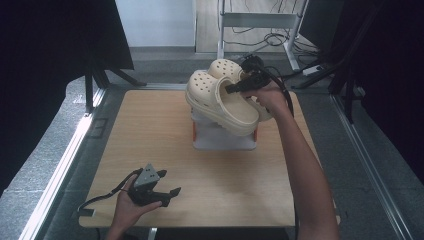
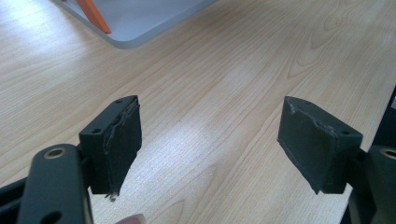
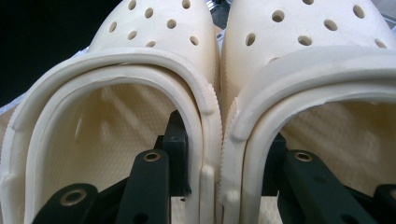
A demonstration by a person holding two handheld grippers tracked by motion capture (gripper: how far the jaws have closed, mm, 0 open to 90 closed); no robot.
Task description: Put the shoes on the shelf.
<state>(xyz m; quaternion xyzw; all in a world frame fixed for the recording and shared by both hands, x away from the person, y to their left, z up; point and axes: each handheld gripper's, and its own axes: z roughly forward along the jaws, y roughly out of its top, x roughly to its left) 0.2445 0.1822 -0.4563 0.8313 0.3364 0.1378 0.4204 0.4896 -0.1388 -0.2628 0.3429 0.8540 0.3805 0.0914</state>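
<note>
Two cream perforated clogs are held side by side, the nearer clog [image 1: 220, 102] and the farther clog [image 1: 226, 67], above a white stand [image 1: 222, 141] at the back middle of the table. My right gripper [image 1: 245, 86] is shut on their touching inner walls. In the right gripper view one jaw sits inside the left clog [image 3: 116, 84] and the other inside the right clog [image 3: 322, 70], pinching the two walls together at my right gripper [image 3: 222, 156]. My left gripper [image 1: 167, 192] stands open near the table's front edge, with nothing between the jaws of the left gripper [image 2: 210, 144].
The wooden table [image 1: 150, 130] has metal rails on the floor along both sides. The white stand [image 2: 140, 23] has an orange part [image 2: 93, 14]. A metal frame with cables [image 1: 260, 25] stands behind the table. Dark curtains hang at left and right.
</note>
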